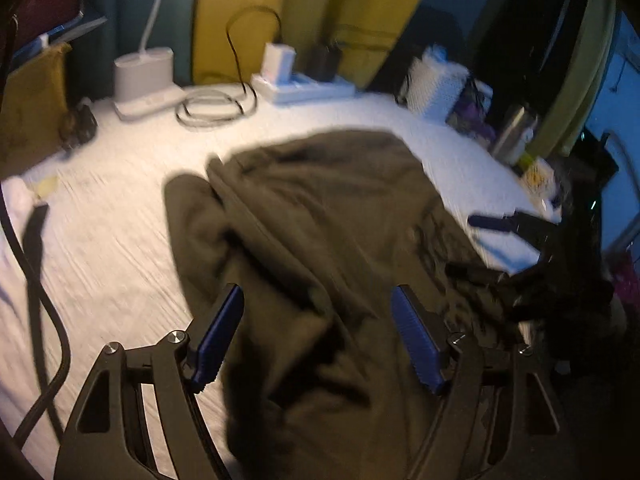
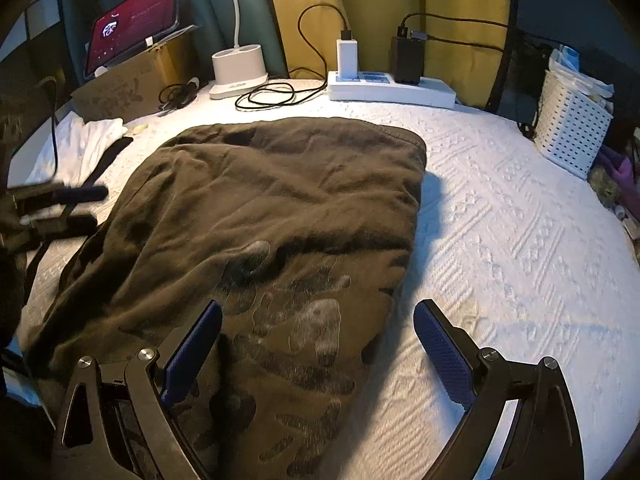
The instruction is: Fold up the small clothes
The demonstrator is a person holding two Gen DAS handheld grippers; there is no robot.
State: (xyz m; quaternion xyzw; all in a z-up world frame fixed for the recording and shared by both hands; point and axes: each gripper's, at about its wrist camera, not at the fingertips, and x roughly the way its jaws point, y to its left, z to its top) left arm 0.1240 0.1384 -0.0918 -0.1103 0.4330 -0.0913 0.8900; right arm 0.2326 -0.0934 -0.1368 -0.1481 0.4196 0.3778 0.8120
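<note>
A dark olive-brown garment (image 2: 280,208) with a faded print lies partly folded on the white textured bed cover (image 2: 500,220). In the left wrist view the same garment (image 1: 312,220) is blurred and rumpled. My left gripper (image 1: 318,290) hovers open over the garment's near part, with cloth below its blue pads but none pinched. My right gripper (image 2: 320,304) stands open over the garment's printed near-right corner, one finger over cloth and the other over the bare cover. Each view shows the other gripper at its edge: the right one (image 1: 492,224), the left one (image 2: 80,194).
At the back stand a white lamp base (image 2: 238,70), a power strip (image 2: 390,88) with chargers, and coiled black cables (image 2: 272,98). A white perforated basket (image 2: 572,132) sits at the right. A tablet (image 2: 132,30) on a cardboard box and white cloth (image 2: 88,136) are at the left.
</note>
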